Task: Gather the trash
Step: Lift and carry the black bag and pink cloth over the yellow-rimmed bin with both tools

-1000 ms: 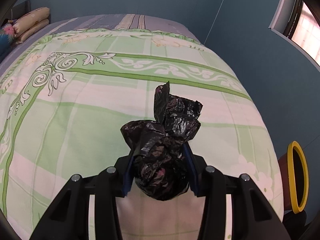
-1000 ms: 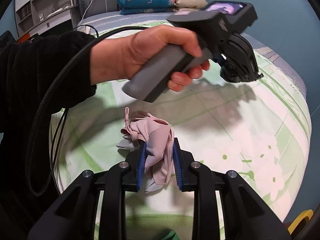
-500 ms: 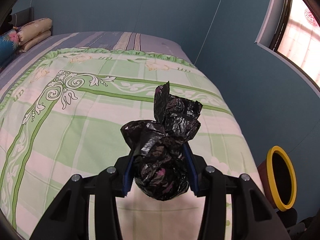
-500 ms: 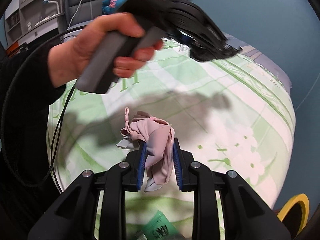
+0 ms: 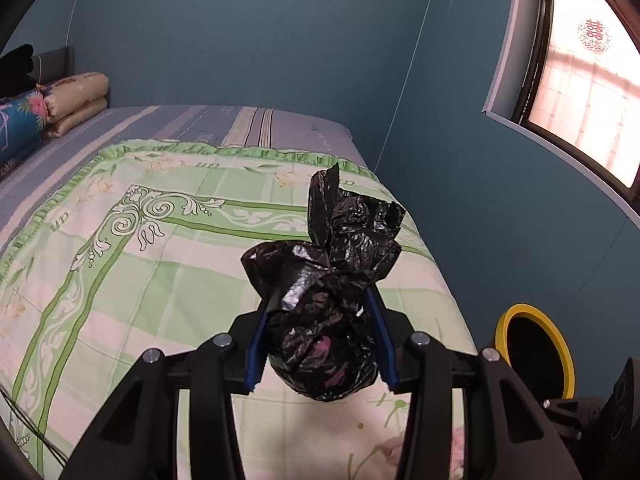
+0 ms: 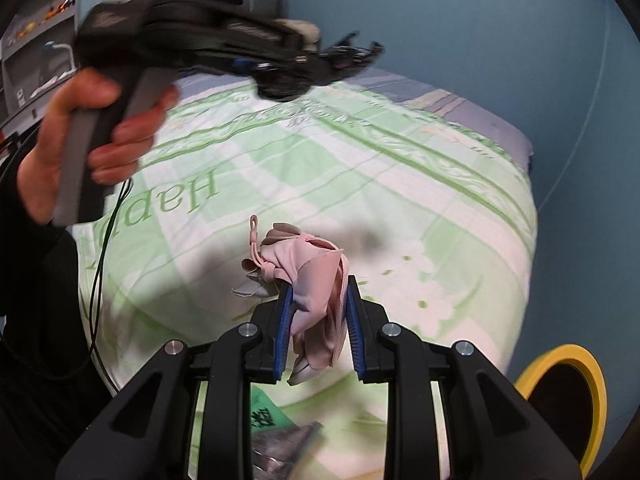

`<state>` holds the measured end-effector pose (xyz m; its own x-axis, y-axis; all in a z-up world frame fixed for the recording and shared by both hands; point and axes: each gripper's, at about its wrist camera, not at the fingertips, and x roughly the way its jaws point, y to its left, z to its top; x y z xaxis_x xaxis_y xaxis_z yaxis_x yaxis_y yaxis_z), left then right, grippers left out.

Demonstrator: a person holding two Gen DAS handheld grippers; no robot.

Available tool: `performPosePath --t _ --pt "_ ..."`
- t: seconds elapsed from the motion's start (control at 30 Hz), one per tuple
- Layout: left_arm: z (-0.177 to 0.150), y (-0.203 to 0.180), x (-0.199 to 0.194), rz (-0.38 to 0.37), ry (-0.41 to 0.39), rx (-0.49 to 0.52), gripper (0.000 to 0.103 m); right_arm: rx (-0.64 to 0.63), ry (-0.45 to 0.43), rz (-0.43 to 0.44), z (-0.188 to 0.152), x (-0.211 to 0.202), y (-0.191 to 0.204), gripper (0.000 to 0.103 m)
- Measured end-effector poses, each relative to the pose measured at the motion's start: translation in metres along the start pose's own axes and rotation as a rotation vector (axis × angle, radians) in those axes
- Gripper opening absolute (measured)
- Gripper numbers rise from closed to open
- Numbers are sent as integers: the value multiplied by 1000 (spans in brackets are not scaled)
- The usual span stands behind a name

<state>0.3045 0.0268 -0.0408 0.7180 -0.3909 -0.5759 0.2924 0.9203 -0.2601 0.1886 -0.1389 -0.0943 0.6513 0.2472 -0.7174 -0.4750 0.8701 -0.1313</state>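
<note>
With our left gripper (image 5: 318, 340) clamped on the black bag (image 5: 324, 300) and our right gripper (image 6: 318, 334) on the pink mask (image 6: 312, 280), the bin (image 6: 564, 392) sits low right of both, nearer the right.

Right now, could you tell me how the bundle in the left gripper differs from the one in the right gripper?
The black bag is glossy, crinkled plastic; the pink cloth is soft, matte fabric. The bag is a bulky knotted lump that holds the left gripper wider, while the cloth is a thin fold in the narrower right gripper. The cloth has a looped cord; the bag has a ragged top. Both are clamped between blue pads, above the bed.
</note>
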Motion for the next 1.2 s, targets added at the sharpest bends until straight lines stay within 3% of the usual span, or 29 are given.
performPosePath --t 0.57,1.2 --pt "-3 -76 -60 -39 -117 97 42 154 -133 -159 -9 -67 -66 23" --pt "-11 -156 -79 -157 -151 203 42 303 -262 -322 -38 -134 -126 23"
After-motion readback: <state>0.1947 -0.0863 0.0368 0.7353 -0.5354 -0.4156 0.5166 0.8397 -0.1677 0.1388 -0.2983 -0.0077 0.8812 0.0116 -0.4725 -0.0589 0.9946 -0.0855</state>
